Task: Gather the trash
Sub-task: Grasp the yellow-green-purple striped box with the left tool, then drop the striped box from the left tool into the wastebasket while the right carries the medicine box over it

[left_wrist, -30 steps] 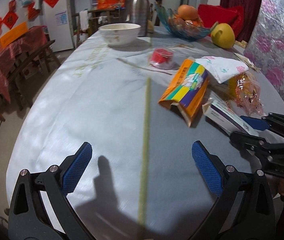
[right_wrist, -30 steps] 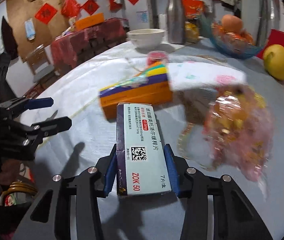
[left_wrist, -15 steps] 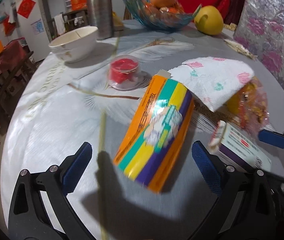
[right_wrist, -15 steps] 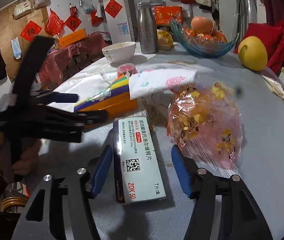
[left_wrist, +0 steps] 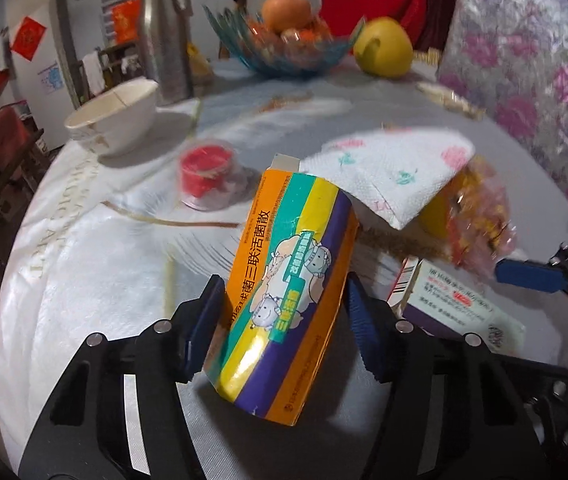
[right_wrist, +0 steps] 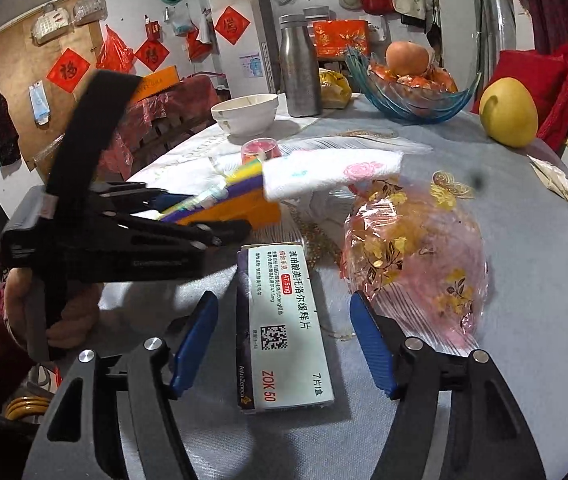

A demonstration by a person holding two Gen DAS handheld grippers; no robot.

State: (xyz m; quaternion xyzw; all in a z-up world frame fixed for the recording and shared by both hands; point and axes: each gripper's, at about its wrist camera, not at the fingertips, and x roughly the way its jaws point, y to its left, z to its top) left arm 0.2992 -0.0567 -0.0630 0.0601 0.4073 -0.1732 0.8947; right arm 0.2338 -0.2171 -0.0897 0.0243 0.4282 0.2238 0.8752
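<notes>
1. The striped orange box is the trash I'm on right now. It lies on the surface with its long axis running away from me, the near end tucked between the fingers of my left hand-held gripper. Both pads look pressed against its sides, so I'd call that one closed on the box.
2. My right hand-held gripper is spread wide around the white medicine box, with gaps on both sides and nothing gripped. That box also points straight out ahead along the fingers, so squeezing in should do it, I think.
3. The two boxes sit just beside each other, and each hand is nearer its own.
4. A flowered paper napkin drapes over the far end of the striped box, so lifting may drag it along.
5. To the right is a crinkly pink and gold plastic bag, contents unclear.
6. Farther back: a small clear cup with something red inside, a white bowl whose inside I can't see, and a blue glass bowl holding fruit.
</notes>
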